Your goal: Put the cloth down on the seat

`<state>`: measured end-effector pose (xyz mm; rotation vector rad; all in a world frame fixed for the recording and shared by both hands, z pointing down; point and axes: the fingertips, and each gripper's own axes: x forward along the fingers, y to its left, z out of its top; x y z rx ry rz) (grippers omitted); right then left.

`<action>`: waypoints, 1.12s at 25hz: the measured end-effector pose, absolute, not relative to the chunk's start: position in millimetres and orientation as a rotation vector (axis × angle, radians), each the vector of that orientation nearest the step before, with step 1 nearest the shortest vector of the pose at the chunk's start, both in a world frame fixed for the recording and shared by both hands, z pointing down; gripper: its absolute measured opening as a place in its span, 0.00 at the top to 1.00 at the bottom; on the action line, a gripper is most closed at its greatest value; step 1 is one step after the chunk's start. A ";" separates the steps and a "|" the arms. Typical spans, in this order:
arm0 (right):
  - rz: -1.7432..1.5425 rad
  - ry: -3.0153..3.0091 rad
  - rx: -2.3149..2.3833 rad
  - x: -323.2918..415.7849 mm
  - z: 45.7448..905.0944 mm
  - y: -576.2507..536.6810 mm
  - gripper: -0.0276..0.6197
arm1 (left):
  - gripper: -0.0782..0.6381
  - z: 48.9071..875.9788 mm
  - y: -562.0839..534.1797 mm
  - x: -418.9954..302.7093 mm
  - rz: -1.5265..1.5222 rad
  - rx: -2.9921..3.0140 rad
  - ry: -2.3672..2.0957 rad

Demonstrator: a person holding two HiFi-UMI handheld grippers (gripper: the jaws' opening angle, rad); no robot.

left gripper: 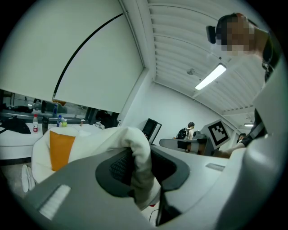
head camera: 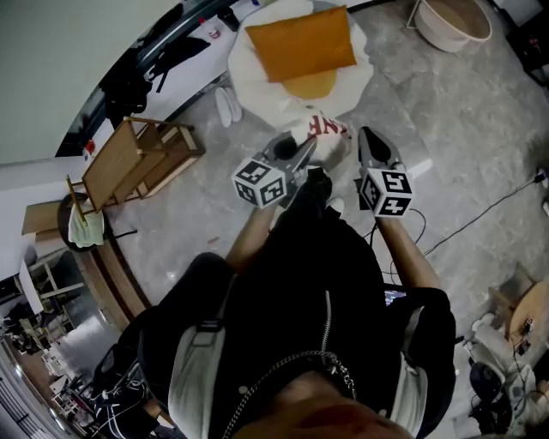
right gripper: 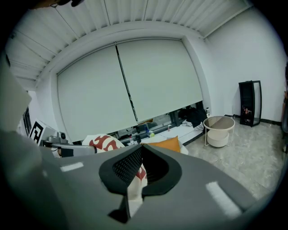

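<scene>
A white cloth with red print (head camera: pixel 324 129) hangs between my two grippers, above the floor just in front of the seat. The seat is a white round chair (head camera: pixel 247 79) with an orange cushion (head camera: pixel 300 43) on it. My left gripper (head camera: pixel 304 153) is shut on a white fold of the cloth (left gripper: pixel 137 148). My right gripper (head camera: pixel 367 137) is shut on another part, and red-printed fabric (right gripper: pixel 135 177) shows between its pads. The left gripper view shows the cushion (left gripper: pixel 60 147) ahead at the left. In the right gripper view the cushion (right gripper: pixel 166 144) lies straight ahead.
A wooden rack (head camera: pixel 137 159) lies tipped on the floor at the left. A round basket table (head camera: pixel 450 21) stands at the far right. White slippers (head camera: pixel 227 105) sit beside the seat. A cable (head camera: pixel 480 214) runs over the grey floor at the right.
</scene>
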<state>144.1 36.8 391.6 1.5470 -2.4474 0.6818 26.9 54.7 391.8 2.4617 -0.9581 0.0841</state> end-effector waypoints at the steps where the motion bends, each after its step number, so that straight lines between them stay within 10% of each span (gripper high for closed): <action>1: 0.682 -2.443 1.548 143.3 392.5 29.3 0.95 | 0.76 393.9 47.1 26.7 0.085 2.460 -0.953; 28: 0.687 -2.332 1.472 106.4 425.3 -144.7 0.95 | 0.76 474.6 -129.3 -2.1 0.150 2.381 -0.902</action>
